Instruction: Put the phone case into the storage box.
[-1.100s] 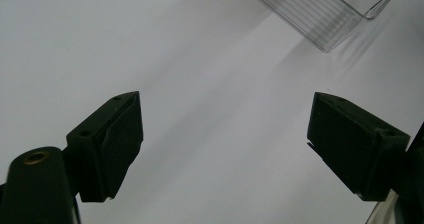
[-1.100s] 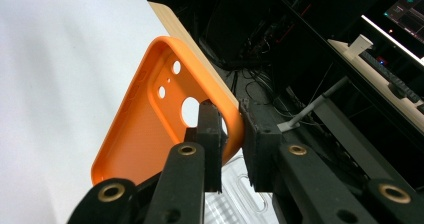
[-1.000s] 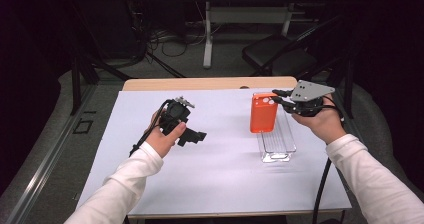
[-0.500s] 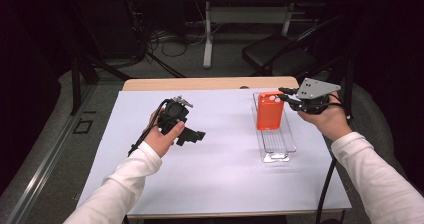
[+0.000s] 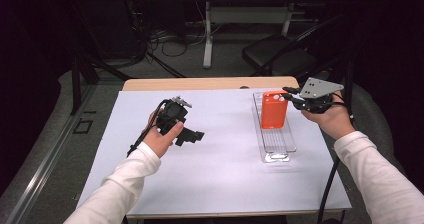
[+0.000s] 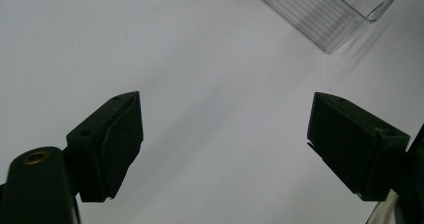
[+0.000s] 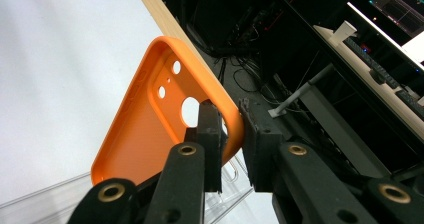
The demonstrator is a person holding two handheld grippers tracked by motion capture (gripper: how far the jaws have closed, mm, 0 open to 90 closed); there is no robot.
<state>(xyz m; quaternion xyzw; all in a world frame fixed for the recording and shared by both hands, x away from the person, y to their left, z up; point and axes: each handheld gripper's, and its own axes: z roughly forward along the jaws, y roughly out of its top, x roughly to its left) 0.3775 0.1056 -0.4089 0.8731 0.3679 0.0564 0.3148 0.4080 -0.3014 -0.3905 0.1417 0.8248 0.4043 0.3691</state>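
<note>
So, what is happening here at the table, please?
A person works at a white table with a gripper in each hand. The right gripper has its fingers shut on the edge of an orange phone case, holding it upright over the far end of a clear plastic tray. The left gripper waits open above the bare table, holding nothing.

A lab: white-covered table [image 5: 220,179] amid dark cable-strewn floor [image 5: 165,39], monitor [image 7: 400,4] and keyboard [image 7: 385,59] nearby.
</note>
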